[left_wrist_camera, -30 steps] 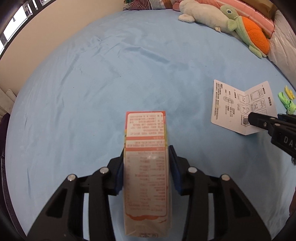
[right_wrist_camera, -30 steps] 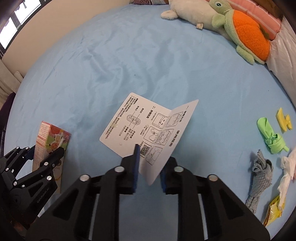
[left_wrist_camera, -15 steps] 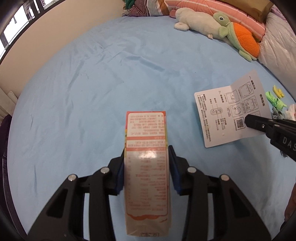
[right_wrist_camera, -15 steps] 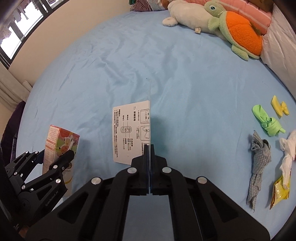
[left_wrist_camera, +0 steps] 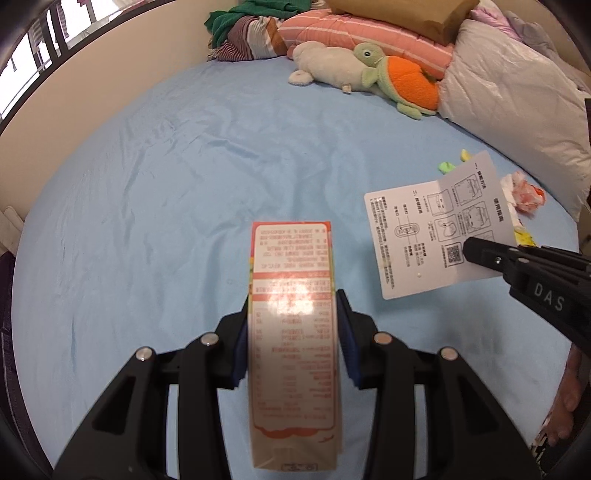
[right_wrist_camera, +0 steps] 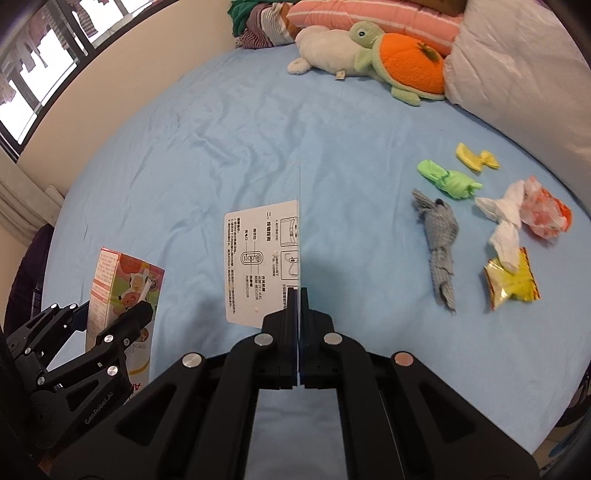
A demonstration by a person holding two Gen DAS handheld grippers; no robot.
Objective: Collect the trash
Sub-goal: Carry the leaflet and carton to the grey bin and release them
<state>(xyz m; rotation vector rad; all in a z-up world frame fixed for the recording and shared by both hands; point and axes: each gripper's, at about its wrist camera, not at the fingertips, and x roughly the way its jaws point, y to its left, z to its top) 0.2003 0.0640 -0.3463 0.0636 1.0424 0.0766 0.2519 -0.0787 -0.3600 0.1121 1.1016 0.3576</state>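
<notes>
- Carton [left_wrist_camera: 293, 332]: rectangular printed cardboard box, orange-and-white label panel up, clamped between the blue pads of the left gripper [left_wrist_camera: 293, 339] and held above the sheet [left_wrist_camera: 166, 221].
- Leaflet [left_wrist_camera: 436, 236]: thin white printed paper with a centre fold, pinched at its lower edge by the right gripper [right_wrist_camera: 298, 332], whose jaws are closed flat on it. It hangs off the sheet, right of the carton; the two do not touch.
- In the right wrist view the leaflet is seen edge-on along its fold, with one printed half facing left.
- Open room: the blue sheet is wide, soft and lightly creased, bare ahead and left of both grippers up to the wall [left_wrist_camera: 92, 92].
- Loose trash lies on the sheet right of the leaflet: grey rag [right_wrist_camera: 439, 240], green wrapper [right_wrist_camera: 447, 179], yellow wrapper [right_wrist_camera: 474, 157], white tissue [right_wrist_camera: 504, 221], orange-white crumpled bag [right_wrist_camera: 543, 212], gold foil packet [right_wrist_camera: 511, 284]. The tissue overlaps the foil packet and touches the crumpled bag.
- Far edge: plush turtle [right_wrist_camera: 399, 62] with orange shell, leaning on a white plush [right_wrist_camera: 321, 50], both against a striped pink pillow [right_wrist_camera: 369, 18].
- Right edge: white pillow [right_wrist_camera: 517, 81], bounding the trash cluster.
- Far corner: folded clothes [left_wrist_camera: 243, 33].
</notes>
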